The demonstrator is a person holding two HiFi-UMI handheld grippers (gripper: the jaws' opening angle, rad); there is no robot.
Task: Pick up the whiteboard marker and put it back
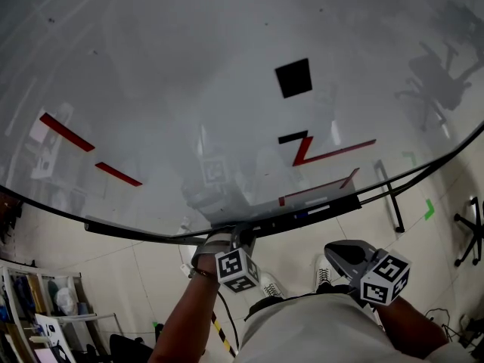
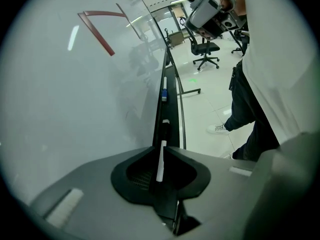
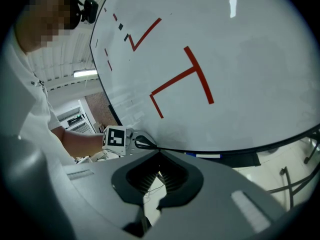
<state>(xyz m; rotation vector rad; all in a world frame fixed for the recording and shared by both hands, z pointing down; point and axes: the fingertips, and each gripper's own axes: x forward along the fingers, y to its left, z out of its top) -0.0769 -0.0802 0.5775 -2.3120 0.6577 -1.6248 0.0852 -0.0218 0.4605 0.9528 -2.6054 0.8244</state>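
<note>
A whiteboard marker [image 2: 161,161] with a white barrel and black cap is held between the jaws of my left gripper [image 2: 161,146]. It points along the black tray [image 2: 172,91] under the whiteboard [image 1: 189,89]. In the head view the left gripper [image 1: 240,237] is at the tray's [image 1: 302,216] left part. A second marker [image 2: 164,90] with a blue end lies farther along the tray and also shows as the blue-ended marker [image 3: 202,155]. My right gripper [image 1: 336,249] hangs off the board, lower right, and this right gripper [image 3: 159,154] is shut on nothing.
Red lines [image 1: 325,153] and black squares [image 1: 293,77] mark the board. The board's stand foot [image 1: 392,199] and green floor tape [image 1: 429,209] lie to the right. Office chairs [image 2: 205,46] stand beyond. Shelves [image 1: 38,308] are at lower left. The person's shoes [image 1: 268,284] are below the tray.
</note>
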